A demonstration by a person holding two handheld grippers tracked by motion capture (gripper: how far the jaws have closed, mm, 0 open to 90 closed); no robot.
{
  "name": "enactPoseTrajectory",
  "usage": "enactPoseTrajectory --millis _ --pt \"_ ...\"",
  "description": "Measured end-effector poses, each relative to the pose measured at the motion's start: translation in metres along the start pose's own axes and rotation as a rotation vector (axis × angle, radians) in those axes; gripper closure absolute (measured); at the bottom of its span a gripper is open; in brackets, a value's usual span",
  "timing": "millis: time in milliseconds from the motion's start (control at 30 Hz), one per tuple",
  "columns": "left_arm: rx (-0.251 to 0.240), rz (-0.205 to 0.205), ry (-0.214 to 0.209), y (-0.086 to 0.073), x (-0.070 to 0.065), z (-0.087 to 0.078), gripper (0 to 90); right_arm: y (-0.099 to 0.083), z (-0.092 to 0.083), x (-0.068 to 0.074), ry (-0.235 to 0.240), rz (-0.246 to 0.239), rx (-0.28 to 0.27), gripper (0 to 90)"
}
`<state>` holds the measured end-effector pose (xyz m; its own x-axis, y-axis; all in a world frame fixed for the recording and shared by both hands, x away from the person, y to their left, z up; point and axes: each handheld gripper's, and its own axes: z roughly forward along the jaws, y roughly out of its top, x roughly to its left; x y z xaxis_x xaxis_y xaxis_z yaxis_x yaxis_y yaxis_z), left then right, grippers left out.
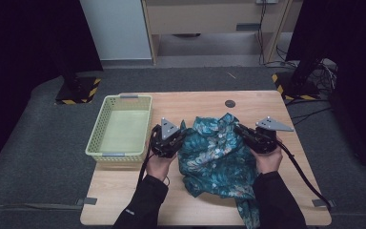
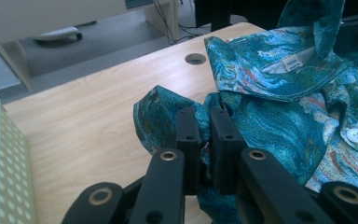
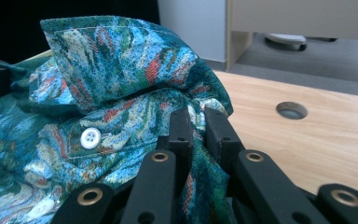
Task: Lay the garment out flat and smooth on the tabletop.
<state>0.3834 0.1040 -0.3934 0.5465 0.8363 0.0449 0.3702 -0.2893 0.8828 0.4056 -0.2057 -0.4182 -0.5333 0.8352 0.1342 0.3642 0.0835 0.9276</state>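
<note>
Centre of high view, on pale wooden surface (image 1: 124,191): crumpled teal patterned button shirt (image 1: 214,157), soft, light, floppy. Left hand-held gripper (image 2: 205,116) and right hand-held gripper (image 3: 198,116) each pinch shoulder fabric beside collar; sensible hold.

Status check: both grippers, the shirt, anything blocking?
Left gripper shut on shirt, near the collar. Right gripper shut on shirt's other shoulder. Shirt crumpled on table, hem over near edge. Basket left of it, apart; nothing blocking.
</note>
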Motion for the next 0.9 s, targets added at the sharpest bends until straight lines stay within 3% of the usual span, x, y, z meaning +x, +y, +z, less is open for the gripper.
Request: enactPoseTrajectory --millis 200,267,333,467,600,767,900 --pt "-0.045 -0.008 0.051 0.012 0.005 0.018 82.4 0.011 0.014 -0.005 -0.085 0.014 -0.039 81.3" --pt "-0.047 -0.014 0.098 0.014 0.009 0.026 75.2 0.015 0.02 -0.006 -0.111 0.024 -0.042 79.5" --pt "-0.034 -0.041 0.133 0.015 0.014 0.033 62.5 0.015 0.025 -0.008 -0.156 0.026 -0.036 68.2" --pt "-0.04 -0.077 0.13 0.007 0.021 0.03 51.6 0.01 0.026 -0.012 -0.227 0.006 -0.007 51.5" --pt "-0.042 -0.095 0.112 0.001 0.024 0.017 44.4 0.006 0.016 -0.015 -0.228 0.003 -0.001 41.3" --pt "-0.031 -0.062 0.087 -0.01 0.021 -0.006 37.7 0.002 -0.004 -0.014 -0.212 -0.01 0.021 33.2" --pt "0.005 -0.034 0.062 -0.025 0.016 -0.024 33.2 -0.005 -0.023 -0.012 -0.193 -0.009 0.032 30.0"
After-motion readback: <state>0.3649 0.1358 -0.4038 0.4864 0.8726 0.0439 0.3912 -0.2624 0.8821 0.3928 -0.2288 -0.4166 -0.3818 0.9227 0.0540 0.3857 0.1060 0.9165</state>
